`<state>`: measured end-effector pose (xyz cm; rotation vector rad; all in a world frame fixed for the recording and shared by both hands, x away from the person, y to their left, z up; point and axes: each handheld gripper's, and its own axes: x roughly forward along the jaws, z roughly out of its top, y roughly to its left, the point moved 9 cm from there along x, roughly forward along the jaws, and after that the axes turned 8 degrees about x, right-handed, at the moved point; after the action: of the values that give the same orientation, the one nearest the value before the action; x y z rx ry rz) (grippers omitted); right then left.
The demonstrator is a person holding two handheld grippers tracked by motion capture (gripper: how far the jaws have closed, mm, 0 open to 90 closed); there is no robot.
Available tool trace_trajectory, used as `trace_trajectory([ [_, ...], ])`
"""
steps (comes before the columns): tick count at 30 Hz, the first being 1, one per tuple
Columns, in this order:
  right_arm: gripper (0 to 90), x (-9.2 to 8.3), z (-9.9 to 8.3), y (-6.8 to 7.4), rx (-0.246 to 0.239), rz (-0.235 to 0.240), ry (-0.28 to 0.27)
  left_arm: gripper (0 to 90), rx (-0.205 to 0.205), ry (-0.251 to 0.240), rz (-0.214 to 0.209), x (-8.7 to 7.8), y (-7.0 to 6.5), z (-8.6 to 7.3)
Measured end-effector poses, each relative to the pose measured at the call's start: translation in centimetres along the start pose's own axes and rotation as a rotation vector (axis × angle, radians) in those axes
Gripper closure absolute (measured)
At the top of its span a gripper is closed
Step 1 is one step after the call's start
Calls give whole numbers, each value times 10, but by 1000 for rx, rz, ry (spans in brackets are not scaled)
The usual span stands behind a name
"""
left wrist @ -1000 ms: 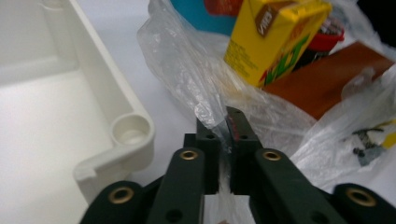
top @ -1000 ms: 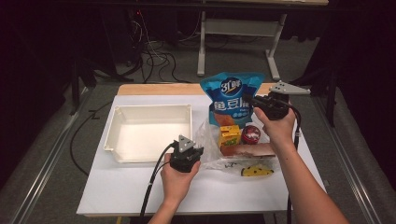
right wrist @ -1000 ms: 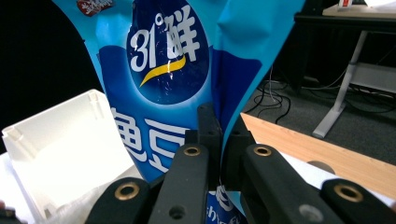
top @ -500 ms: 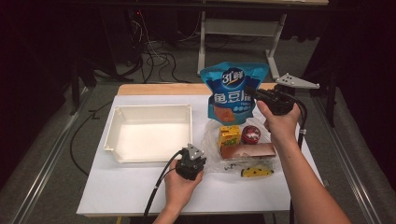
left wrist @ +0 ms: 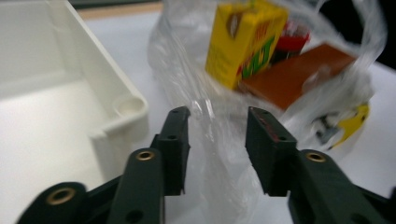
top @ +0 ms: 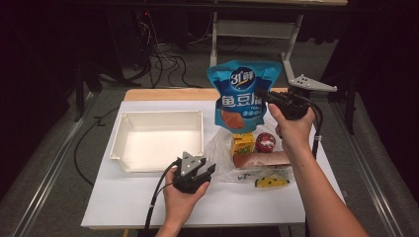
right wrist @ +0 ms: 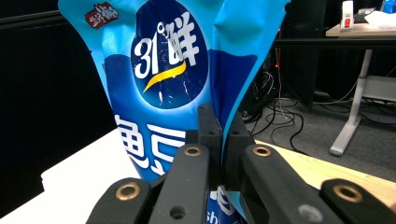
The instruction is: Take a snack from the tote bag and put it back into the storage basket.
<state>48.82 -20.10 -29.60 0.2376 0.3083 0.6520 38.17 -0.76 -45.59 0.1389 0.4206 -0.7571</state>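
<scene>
- High view: my right tongs (top: 262, 95) are clamped on the side edge of the blue snack bag (top: 240, 96), held up in the air above the clear plastic bag (top: 225, 150) on the table (top: 123, 202). My left tongs (top: 205, 170) sit beside that plastic bag, near the white tray (top: 158, 140).
- Left gripper view: my left tongs (left wrist: 217, 135) have just been opening and stand partly apart, with crinkled plastic film (left wrist: 219, 158) between the jaws but not pinched. I judge the film could cling and drag the yellow carton (left wrist: 245, 42) over. The items behind it are blurred.
- Right gripper view: the right tongs (right wrist: 219, 123) are shut tight on the bag's (right wrist: 163, 70) seam. Held by one edge, it may swing or slip. Its bottom is cut off.
</scene>
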Motion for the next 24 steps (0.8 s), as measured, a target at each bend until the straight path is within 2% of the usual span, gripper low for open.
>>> trace_trajectory([
  [2, 900, 1, -1, 1, 3, 3, 1, 505, -5, -17, 4, -5, 3, 6],
  [3, 900, 2, -1, 1, 2, 2, 2, 469, -13, -50, 14, -14, 11, 18],
  [5, 900, 3, -2, 3, 4, 0, 7, 419, -15, -66, 22, -18, 18, 29],
  [7, 900, 4, -3, 4, -1, -1, 8, 381, -19, -85, 29, -20, 26, 39],
  [8, 900, 5, -4, 5, -1, -3, 9, 375, -19, -85, 29, -20, 26, 39],
  [11, 900, 6, -5, 7, 3, -1, 11, 334, -17, -108, 61, -18, 38, 55],
  [14, 900, 8, -6, 10, -2, 1, 18, 320, -13, -145, 69, -17, 45, 67],
  [16, 900, 9, -7, 11, -4, 0, 20, 301, -29, -176, 105, -17, 52, 76],
  [22, 900, 8, -9, 12, -4, -1, 9, 359, -65, -194, 95, -17, 62, 101],
  [24, 900, 8, -9, 12, -2, 1, 9, 361, -78, -201, 77, -17, 63, 111],
])
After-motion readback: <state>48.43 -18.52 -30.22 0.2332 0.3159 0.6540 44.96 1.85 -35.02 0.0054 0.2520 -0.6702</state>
